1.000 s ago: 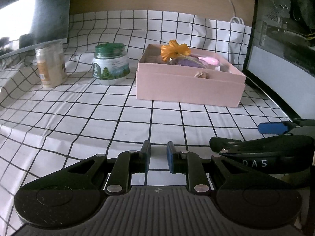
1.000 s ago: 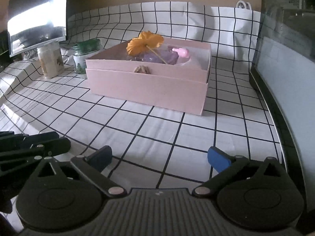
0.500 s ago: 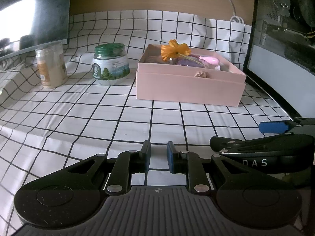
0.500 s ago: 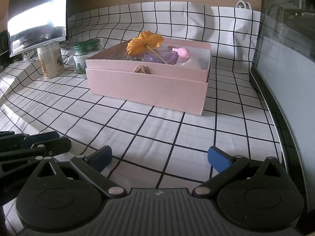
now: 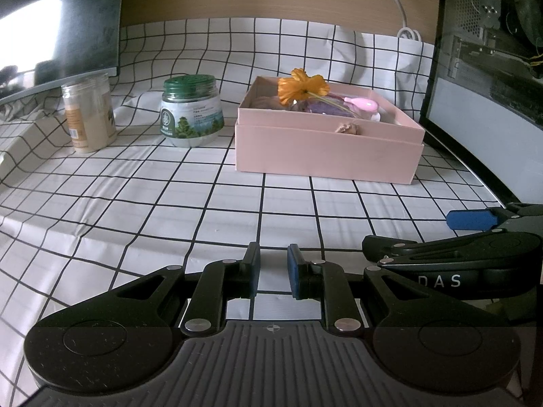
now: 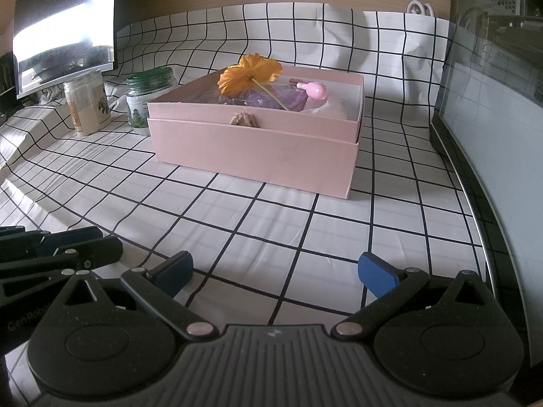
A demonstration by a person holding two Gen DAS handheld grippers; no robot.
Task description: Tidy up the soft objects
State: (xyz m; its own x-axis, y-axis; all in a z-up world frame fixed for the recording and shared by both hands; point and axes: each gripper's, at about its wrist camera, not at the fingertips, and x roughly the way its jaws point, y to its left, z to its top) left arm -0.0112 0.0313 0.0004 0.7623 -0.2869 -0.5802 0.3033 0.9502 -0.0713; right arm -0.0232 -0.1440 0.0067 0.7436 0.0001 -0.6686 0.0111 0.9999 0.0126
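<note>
From my left wrist camera, my left gripper (image 5: 273,273) has its jaws nearly together with a narrow empty gap. The pink box (image 5: 327,151) sits ahead, slightly right, holding an orange flower (image 5: 302,89).

From my right wrist camera, my right gripper (image 6: 273,271) stands wide apart, empty; the box (image 6: 258,149) lies ahead, a green-lidded jar (image 6: 144,100) left of it.

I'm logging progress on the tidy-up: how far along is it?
Looks nearly done: the orange flower, pink toy and purple item lie in the pink box. Left gripper and right gripper hold nothing. No loose soft things show on the checked cloth.
</note>
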